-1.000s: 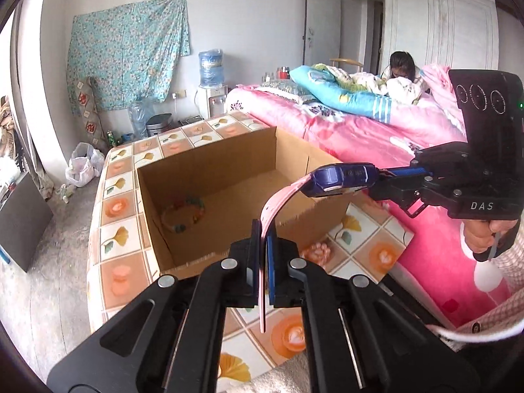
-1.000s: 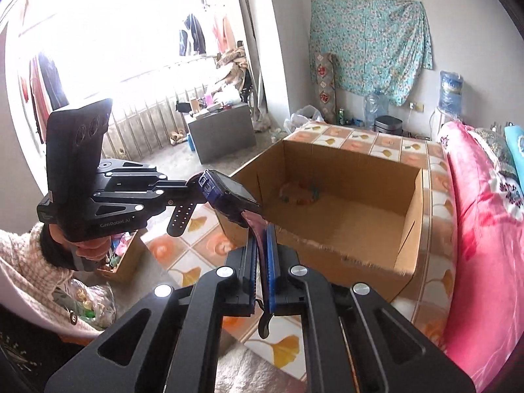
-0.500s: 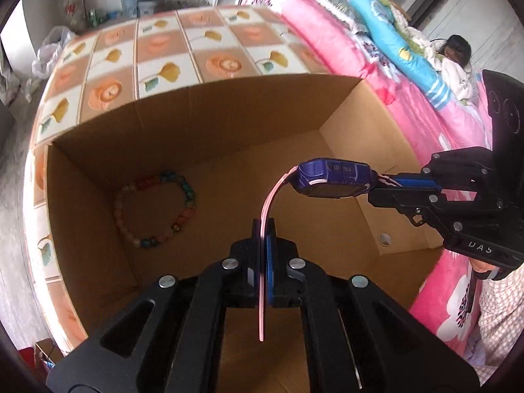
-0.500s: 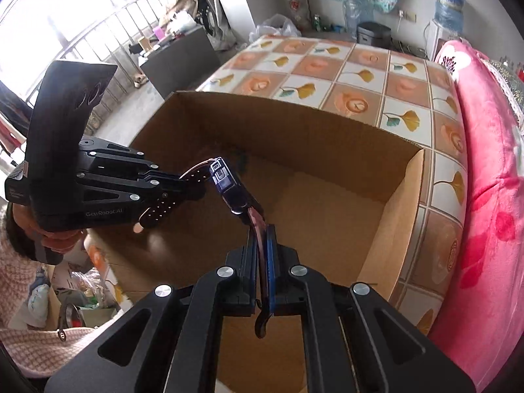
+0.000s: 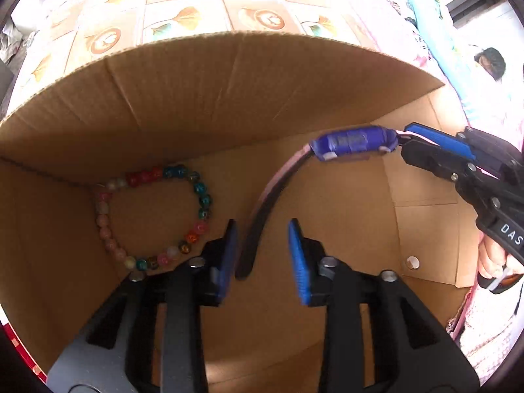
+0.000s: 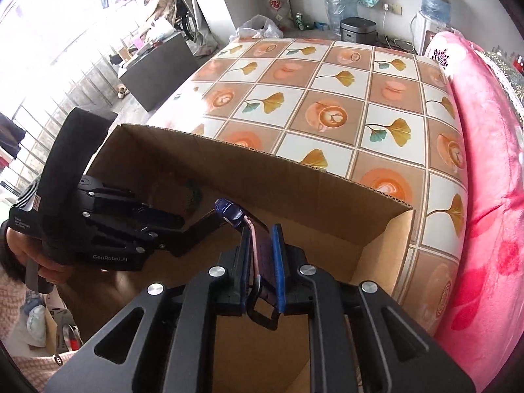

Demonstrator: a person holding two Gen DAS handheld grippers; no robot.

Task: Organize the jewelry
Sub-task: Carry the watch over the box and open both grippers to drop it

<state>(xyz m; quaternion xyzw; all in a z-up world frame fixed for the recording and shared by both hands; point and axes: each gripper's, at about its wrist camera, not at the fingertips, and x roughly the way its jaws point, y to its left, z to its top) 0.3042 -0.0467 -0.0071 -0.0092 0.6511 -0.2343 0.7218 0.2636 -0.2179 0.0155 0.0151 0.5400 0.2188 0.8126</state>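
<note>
left gripper (image 5: 262,255): you're opening its jaws right now. The blue pads are standing apart, with the watch strap hanging between them closer to the left pad. It doesn't look pinched anymore.

right gripper (image 6: 262,262): you're opening this one too, but only a little. The pink strap is sitting between the blue pads, slanted across the narrow gap. I can't tell for sure if the pads are still pressing on it.

watch (image 5: 353,142): blue body with a pink strap, hanging up inside the cardboard box, above the floor of it. The body is sitting just off the tips of your right gripper, and the long strap end is curving down toward your left gripper.

bead bracelet (image 5: 154,219): lying flat on the box floor, tucked in the corner to the left of your left gripper, well clear of the watch.

cardboard box (image 5: 229,75): open on top, sitting on the tile-pattern cloth (image 6: 327,98) next to the pink bedding (image 6: 484,196).

your hands: each one is gripping a handle outside the box walls.
</note>
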